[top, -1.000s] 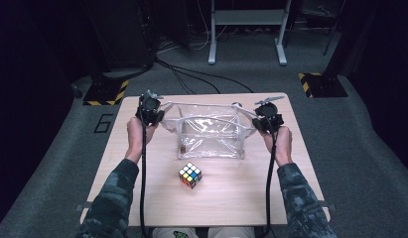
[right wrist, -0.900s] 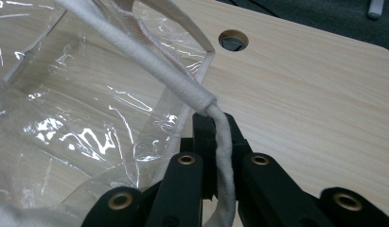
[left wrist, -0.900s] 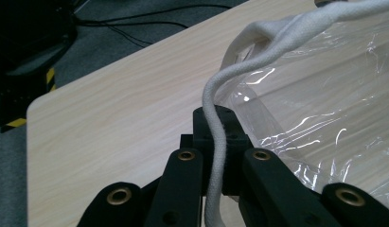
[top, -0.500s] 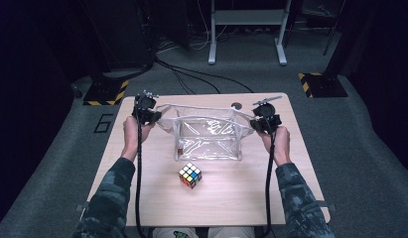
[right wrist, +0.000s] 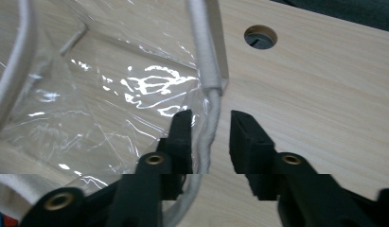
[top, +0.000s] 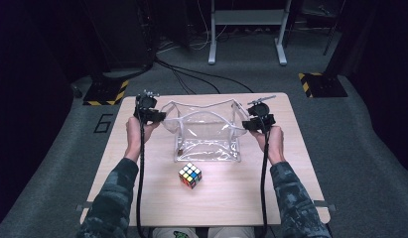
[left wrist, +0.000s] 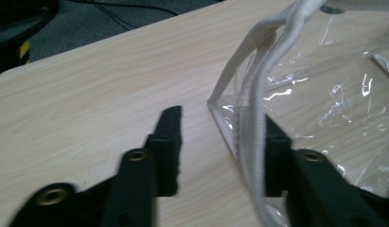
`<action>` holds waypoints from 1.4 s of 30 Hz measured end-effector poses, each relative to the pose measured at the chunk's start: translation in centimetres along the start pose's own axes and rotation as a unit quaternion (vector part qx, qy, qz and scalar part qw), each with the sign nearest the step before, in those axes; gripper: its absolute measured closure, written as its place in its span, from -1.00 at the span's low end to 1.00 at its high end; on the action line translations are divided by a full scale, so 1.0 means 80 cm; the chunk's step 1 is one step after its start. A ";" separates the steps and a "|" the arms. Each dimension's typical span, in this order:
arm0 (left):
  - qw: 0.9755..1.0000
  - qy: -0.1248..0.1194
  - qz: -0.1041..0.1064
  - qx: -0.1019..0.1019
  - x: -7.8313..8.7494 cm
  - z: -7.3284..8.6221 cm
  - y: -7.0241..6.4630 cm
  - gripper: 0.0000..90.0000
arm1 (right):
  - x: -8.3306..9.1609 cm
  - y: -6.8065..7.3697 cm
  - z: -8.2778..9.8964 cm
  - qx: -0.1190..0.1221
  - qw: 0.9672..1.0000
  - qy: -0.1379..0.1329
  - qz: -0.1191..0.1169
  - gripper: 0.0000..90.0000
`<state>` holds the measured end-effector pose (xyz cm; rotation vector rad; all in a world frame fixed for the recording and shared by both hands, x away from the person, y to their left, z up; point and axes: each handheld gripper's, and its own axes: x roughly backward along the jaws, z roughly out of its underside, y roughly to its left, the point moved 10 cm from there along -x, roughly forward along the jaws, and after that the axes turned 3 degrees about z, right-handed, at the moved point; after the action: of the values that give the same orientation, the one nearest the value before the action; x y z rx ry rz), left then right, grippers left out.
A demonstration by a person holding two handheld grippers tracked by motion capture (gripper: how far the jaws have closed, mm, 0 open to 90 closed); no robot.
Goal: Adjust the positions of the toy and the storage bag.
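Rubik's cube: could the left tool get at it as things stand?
Probably yes. The Rubik's cube sits alone on bare table in front of the clear bag, nothing over it. The left tool has just opened, though the bag's white edge lies between its jaws.

clear bag (top: 206,134), multicoloured cube (top: 190,175), black claws

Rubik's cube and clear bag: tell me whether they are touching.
Apart. The high view shows the Rubik's cube lying nearer the person than the clear bag, with a strip of bare table between the cube and the bag's front edge.
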<state>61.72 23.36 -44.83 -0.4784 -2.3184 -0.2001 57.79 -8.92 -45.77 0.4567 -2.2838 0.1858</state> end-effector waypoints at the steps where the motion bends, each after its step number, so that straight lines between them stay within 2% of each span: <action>1: 1.000 -0.005 0.003 0.000 0.002 -0.002 -0.001 -0.02 | 0.001 0.001 -0.001 0.001 1.000 -0.005 -0.001 0.30; 4: 1.000 -0.017 0.009 0.004 0.010 -0.008 -0.003 -0.32 | 0.004 0.003 -0.003 0.000 1.000 -0.011 0.000 0.02; 5: 1.000 -0.022 0.008 0.005 0.013 -0.010 -0.004 -0.39 | 0.004 0.004 -0.005 0.003 1.000 -0.014 0.000 -0.11; 9: 0.999 -0.045 0.014 0.003 0.027 -0.020 -0.007 -0.58 | 0.014 0.010 -0.010 0.001 1.000 -0.029 -0.009 -0.42; 16: 0.997 -0.070 0.036 0.005 0.052 -0.021 -0.013 -0.69 | 0.042 0.015 -0.015 0.010 0.998 -0.065 -0.023 -0.66; 18: 0.996 -0.079 0.044 0.009 0.060 -0.020 -0.014 -0.72 | 0.051 0.015 -0.012 0.007 0.997 -0.072 -0.021 -0.71; 22: 0.995 -0.085 0.048 0.001 0.071 -0.013 -0.015 -0.84 | 0.067 0.010 0.000 0.010 0.996 -0.089 -0.024 -0.84; 24: 0.994 -0.092 0.050 -0.009 0.080 -0.004 -0.016 -0.89 | 0.073 0.007 0.008 0.010 0.995 -0.095 -0.023 -0.85; 32: 0.993 -0.103 0.048 -0.019 0.097 0.036 -0.015 -0.95 | 0.084 -0.012 0.052 0.001 0.995 -0.100 -0.019 -0.91; 37: 0.994 -0.098 0.043 -0.020 0.096 0.070 -0.011 -0.95 | 0.078 -0.022 0.084 -0.005 0.996 -0.091 -0.010 -0.94; 42: 0.995 -0.086 0.039 -0.017 0.087 0.104 -0.005 -0.96 | 0.070 -0.031 0.111 -0.014 0.996 -0.084 -0.004 -0.95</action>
<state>51.65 27.30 -45.84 -0.6233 -2.4624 -0.1656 49.17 -15.11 -47.79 0.4824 -2.4455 0.1137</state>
